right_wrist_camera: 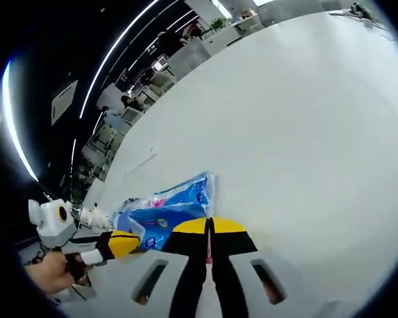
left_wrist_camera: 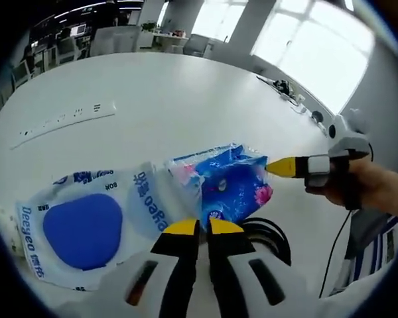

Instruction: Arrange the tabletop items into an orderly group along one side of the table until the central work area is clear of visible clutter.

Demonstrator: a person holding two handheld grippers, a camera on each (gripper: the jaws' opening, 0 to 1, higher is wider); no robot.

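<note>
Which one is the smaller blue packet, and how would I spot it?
Look at the big white table. Near its close edge lies a wide wet-wipes pack with a blue oval lid. The small packet sits at its end, crinkly, bright blue with pink flowers, pinched between the left gripper and right gripper.

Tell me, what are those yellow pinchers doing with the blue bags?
A person holds a pincher tool in each hand over a big white table. The left gripper is closed at the edge of a small blue packet. The right gripper touches the packet's other end with closed tips. A bigger blue-and-white pack lies right beside it. It looks like they are tidying the packets together.
</note>
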